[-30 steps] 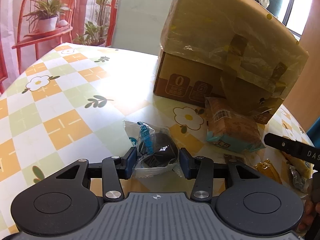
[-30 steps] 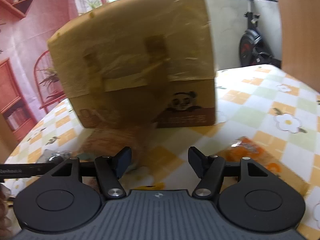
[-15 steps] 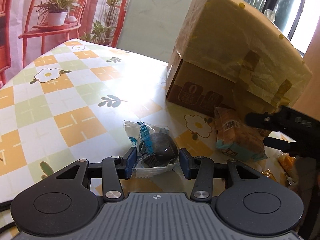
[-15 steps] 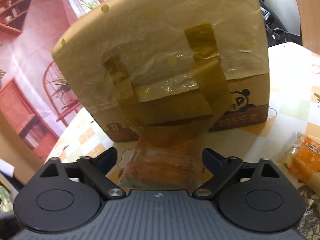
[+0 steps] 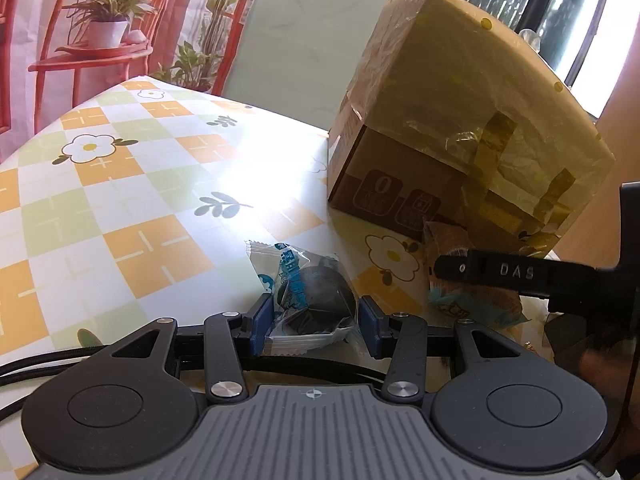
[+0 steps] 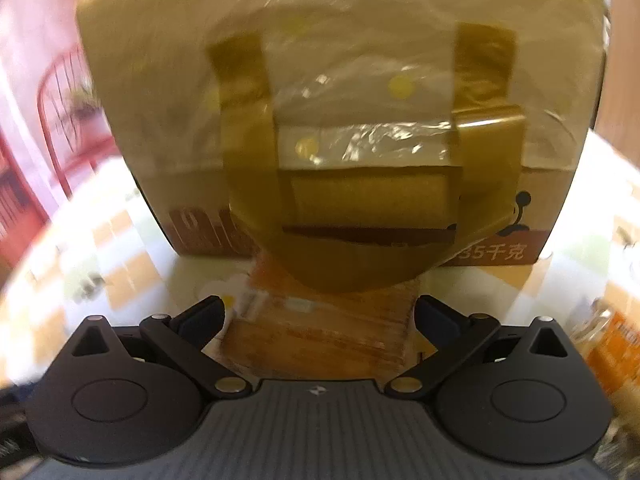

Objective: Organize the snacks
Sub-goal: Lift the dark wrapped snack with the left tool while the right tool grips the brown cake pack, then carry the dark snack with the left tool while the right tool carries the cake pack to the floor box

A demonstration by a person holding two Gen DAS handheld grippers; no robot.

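Snacks lie on the tablecloth [image 5: 120,208] in front of the cardboard box [image 5: 460,120]. Left gripper [image 5: 316,316] is clamped on a dark cookie packet [image 5: 312,292], likely to carry it off. Right gripper [image 6: 320,316] is opening wide, straddling the brown bread packet [image 6: 320,332] at the box's base, pads not yet pressing.

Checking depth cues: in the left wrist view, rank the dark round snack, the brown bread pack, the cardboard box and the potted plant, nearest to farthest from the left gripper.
1. Dark round snack, between the left gripper pads.
2. Brown bread pack, right.
3. Cardboard box, behind it.
4. Potted plant, far left.
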